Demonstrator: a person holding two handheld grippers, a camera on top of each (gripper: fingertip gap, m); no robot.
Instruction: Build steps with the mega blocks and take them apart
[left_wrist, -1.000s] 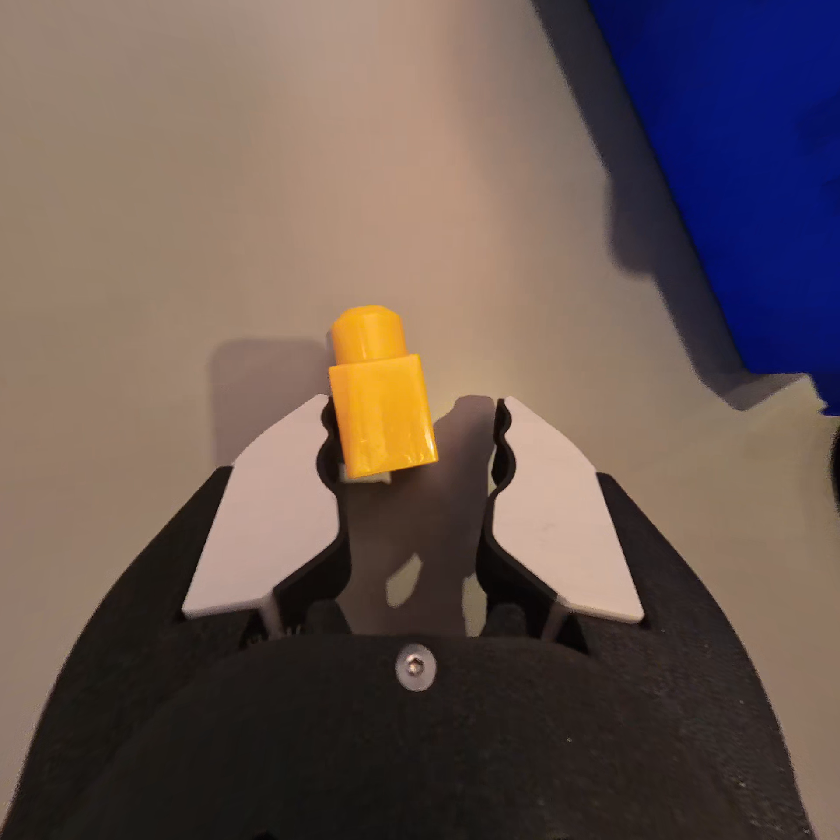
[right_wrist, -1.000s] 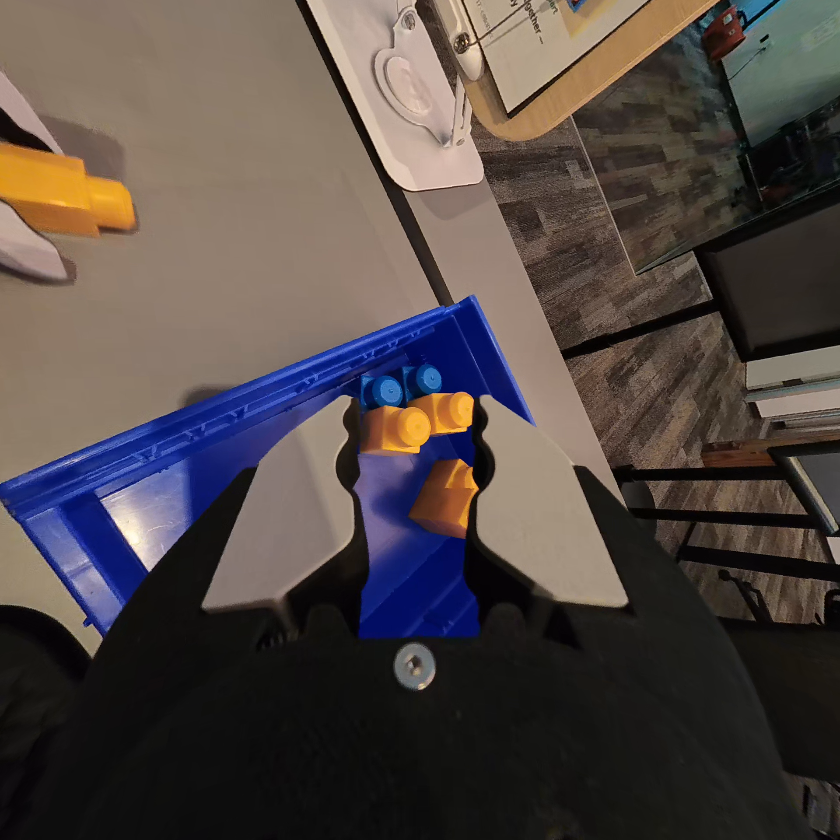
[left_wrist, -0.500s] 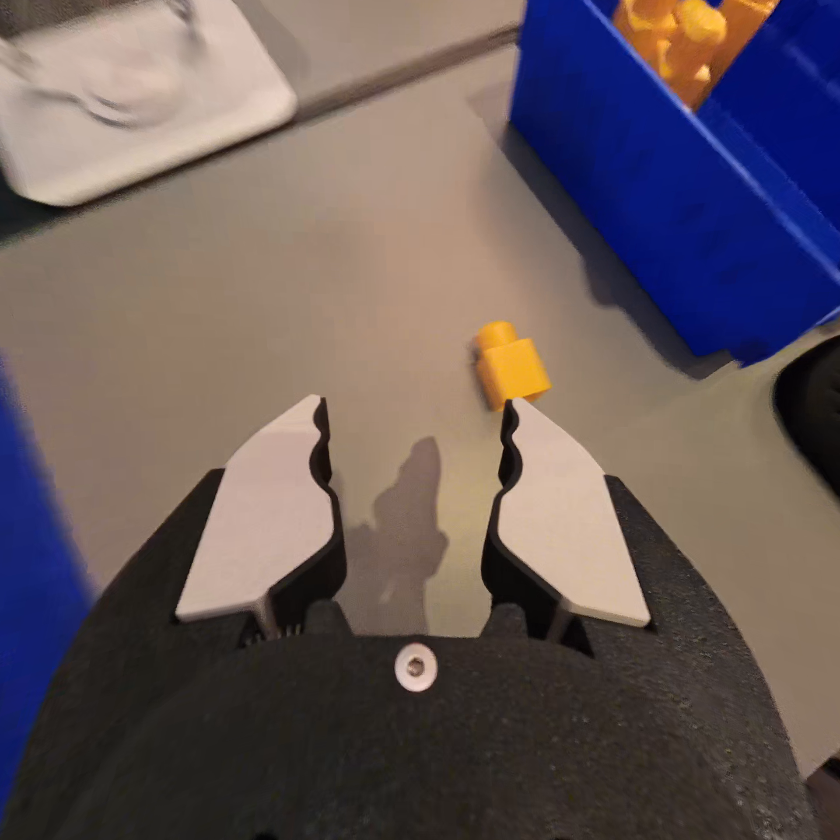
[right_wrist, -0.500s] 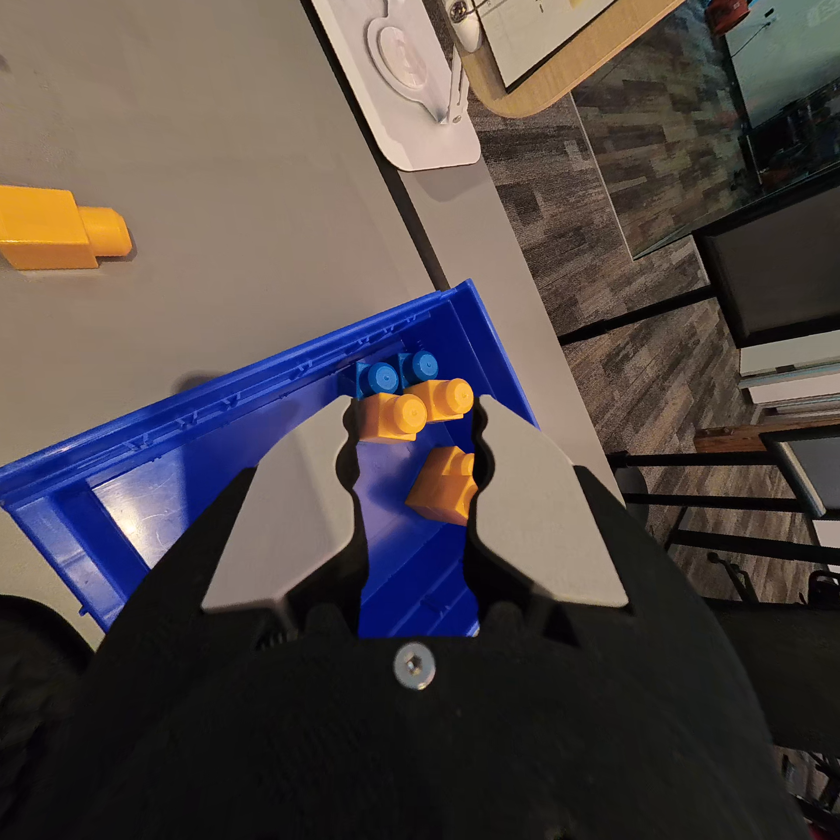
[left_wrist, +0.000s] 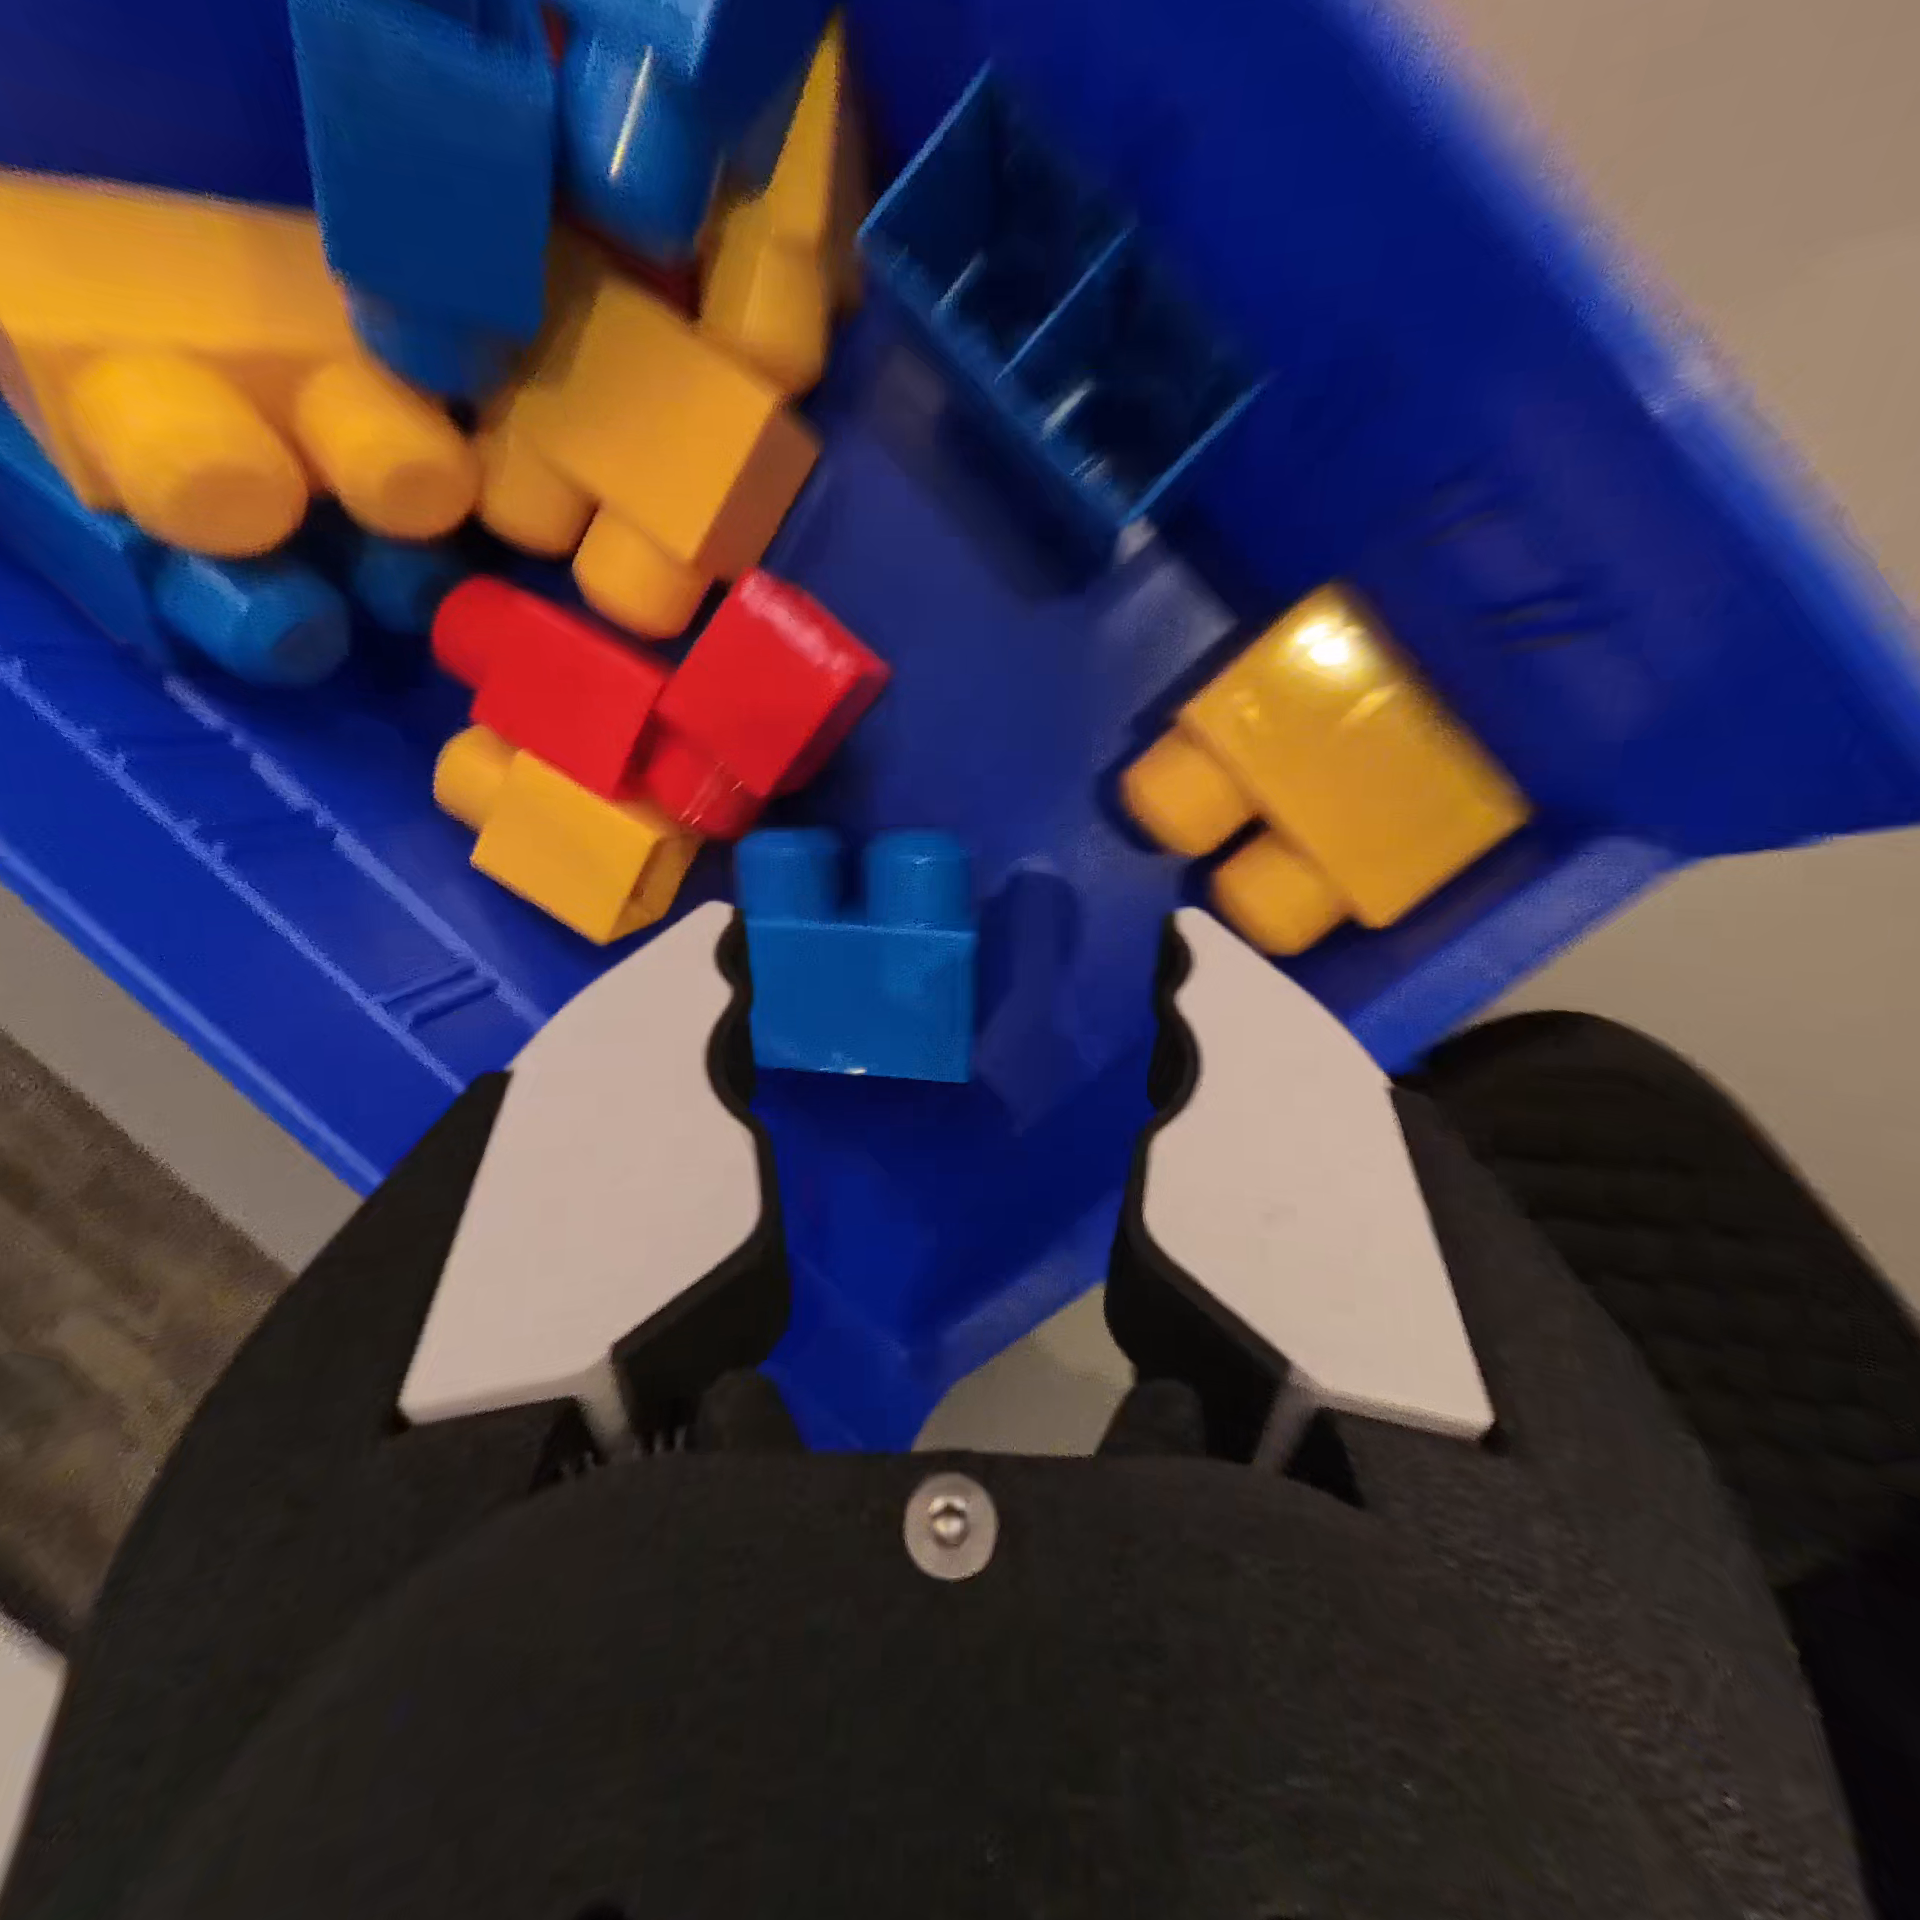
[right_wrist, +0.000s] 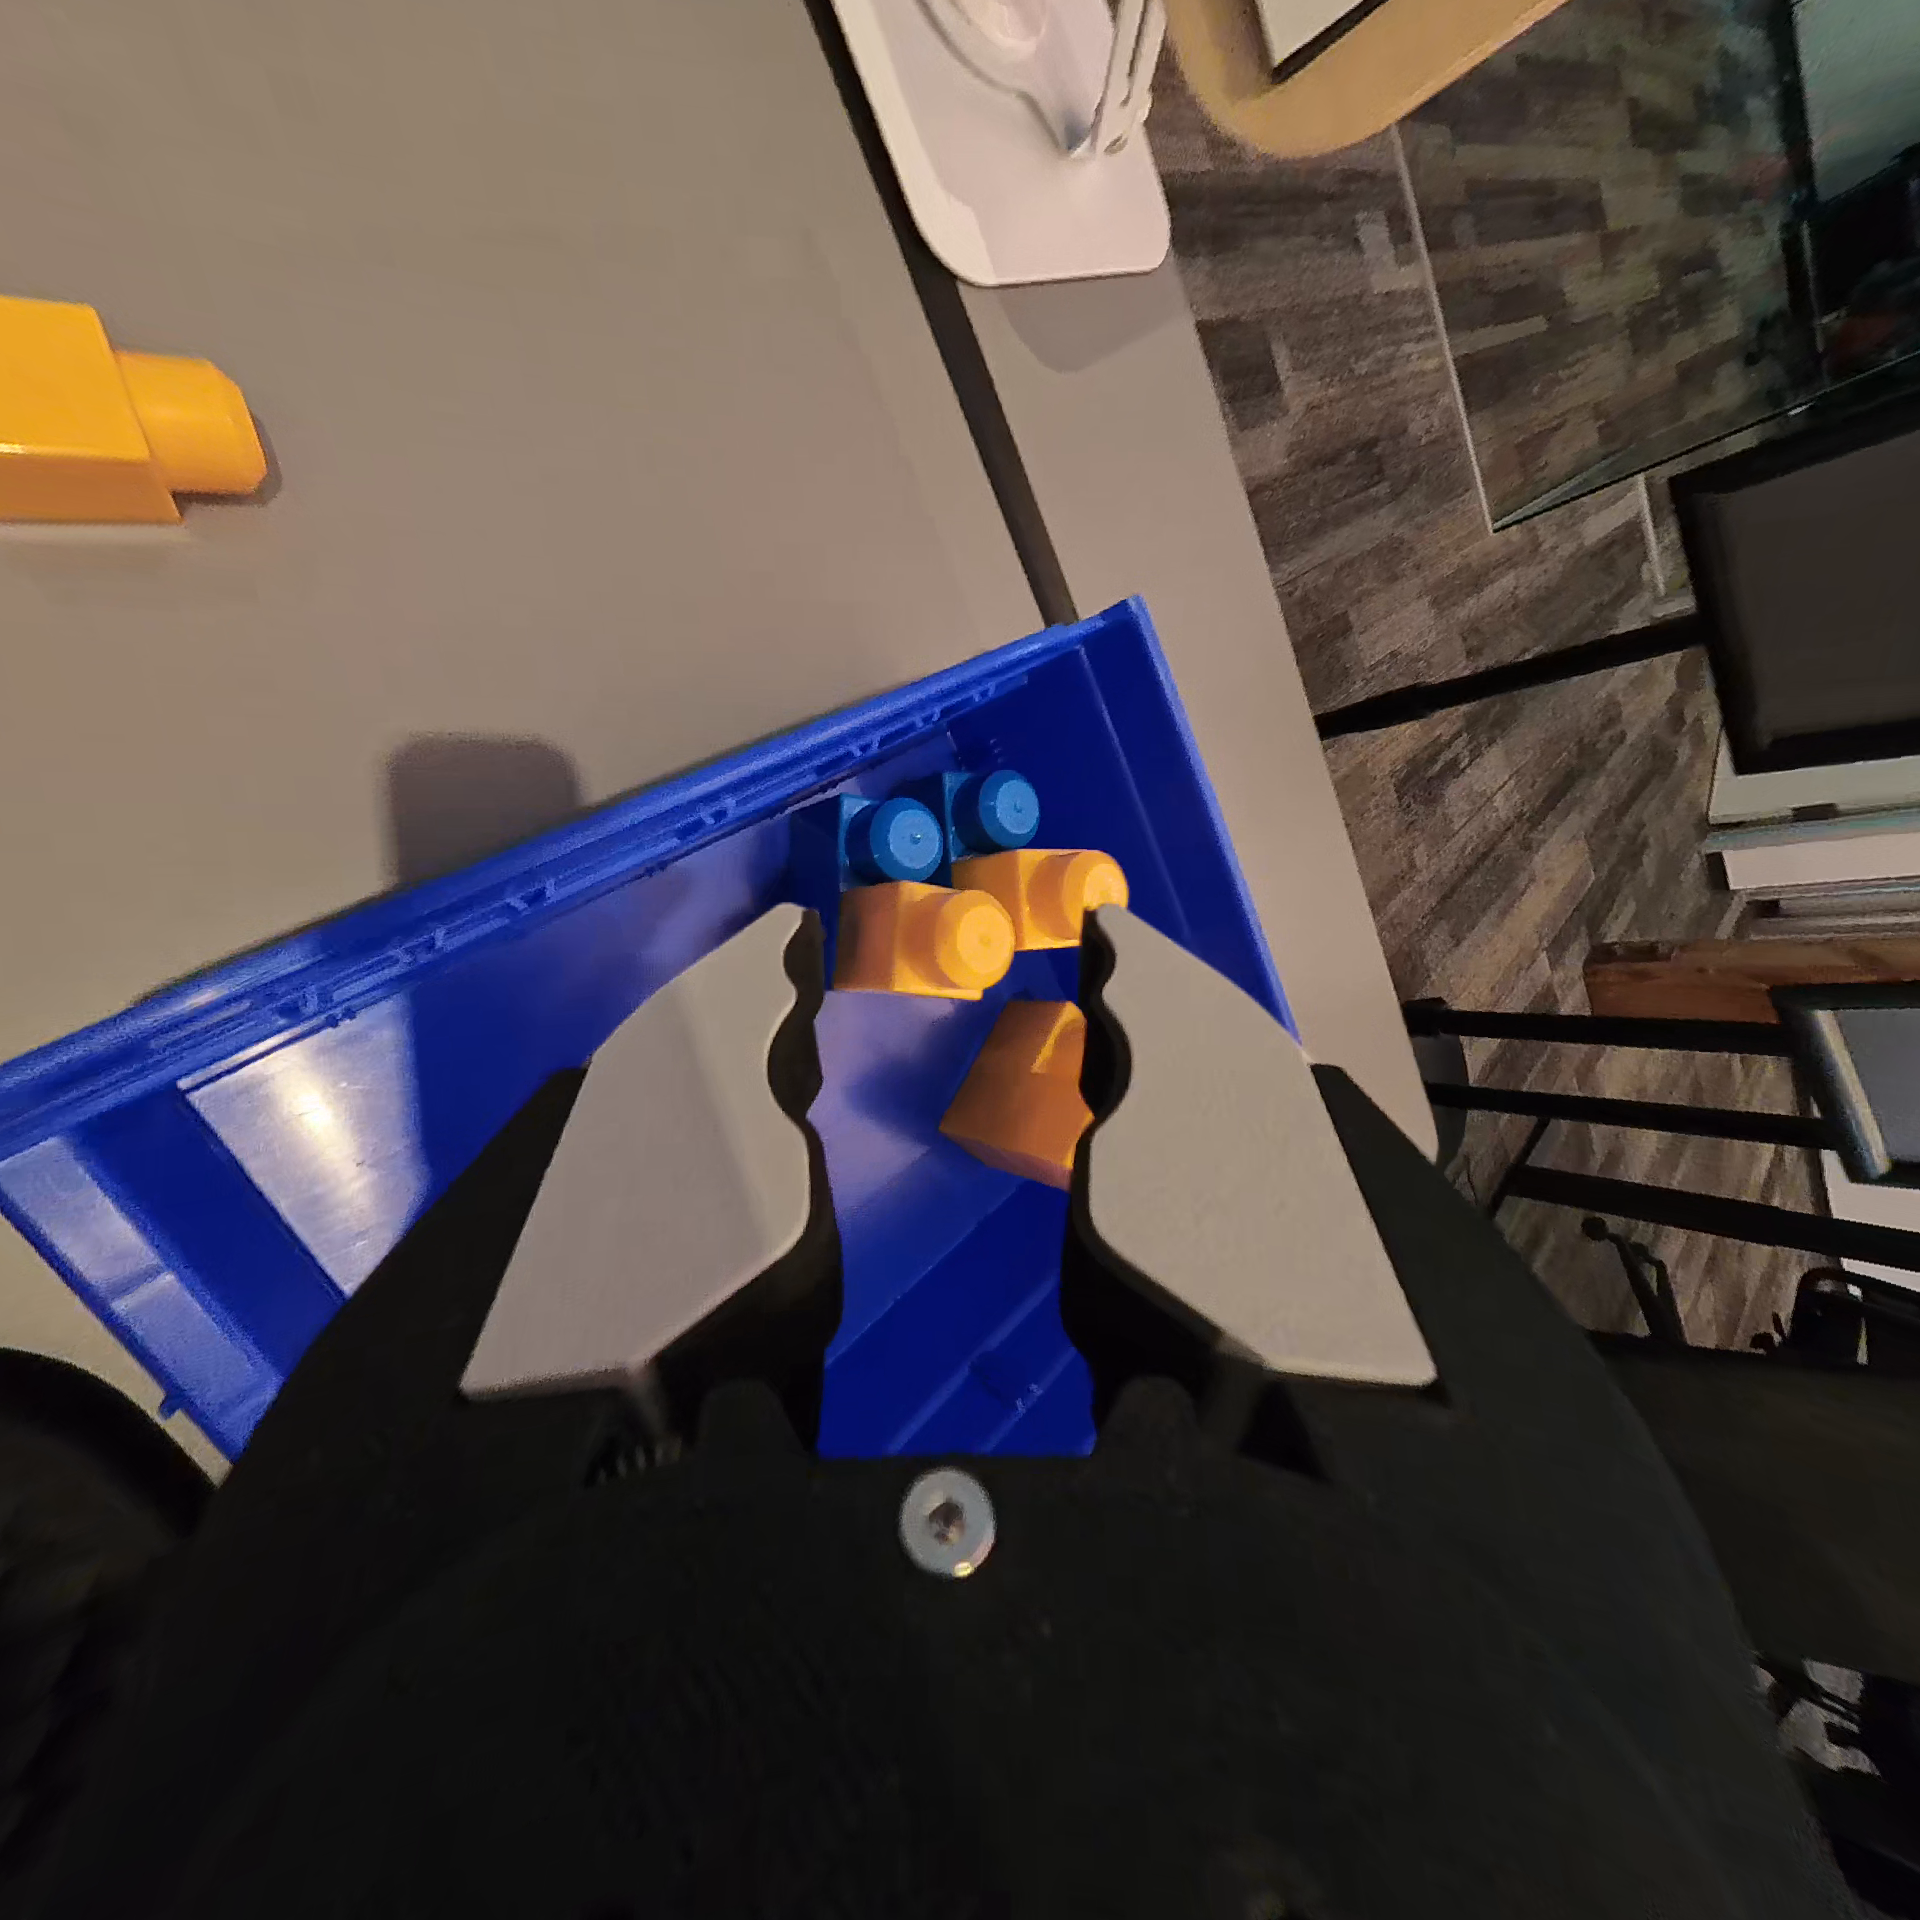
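**Both jaws over bins**

While my left gripper (left_wrist: 951, 935) hangs wide open, a blue block (left_wrist: 862, 966) touches its left finger inside the bin (left_wrist: 1558, 312). Right gripper (right_wrist: 940, 920), jaws apart, empty, over orange blocks (right_wrist: 920, 940); yellow block (right_wrist: 94, 416) beyond on worktop (right_wrist: 520, 312).

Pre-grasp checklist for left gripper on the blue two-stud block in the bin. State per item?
1. Left gripper open: ok.
2. Blue two-stud block between the fingers: not ok, it sits against the left finger, off-centre.
3. Neighbours clear: not ok, a yellow block lies close beside that fingertip.
4. Sharp view: not ok, motion blur.
5. Right gripper out of the way: ok, open over its own blue bin.
6. Yellow block on table placed: ok.
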